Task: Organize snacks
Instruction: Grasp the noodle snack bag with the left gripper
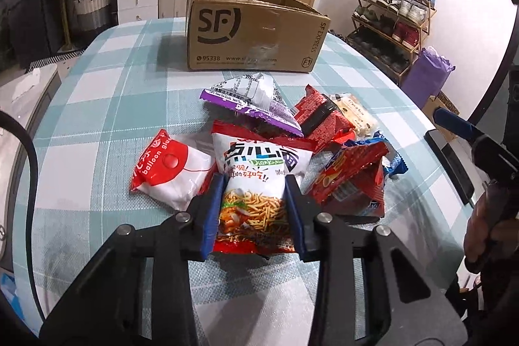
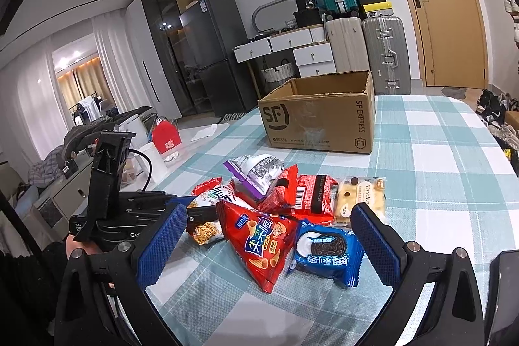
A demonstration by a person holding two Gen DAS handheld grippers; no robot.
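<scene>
A pile of snack packs lies on the checked tablecloth (image 1: 107, 106). My left gripper (image 1: 254, 184) is shut on the white-and-red noodle snack bag (image 1: 256, 184), its blue pads squeezing the bag's sides. Beside it lie a red-white balloon pack (image 1: 168, 171), a purple-edged bag (image 1: 256, 99), red packs (image 1: 321, 115) and a red crisp bag (image 1: 350, 180). My right gripper (image 2: 269, 232) is open and empty, low over the red cone-crisp bag (image 2: 259, 242) and the blue Oreo pack (image 2: 327, 252). The open SF cardboard box (image 1: 249, 31) stands behind the pile; it also shows in the right wrist view (image 2: 321, 119).
A cream bread pack (image 2: 360, 196) lies at the pile's right. The left gripper body (image 2: 110, 184) shows at the left of the right wrist view. Suitcases (image 2: 382, 54), drawers and a shoe rack (image 1: 395, 18) stand beyond the table. A dark flat device (image 1: 451, 158) lies at the table's right edge.
</scene>
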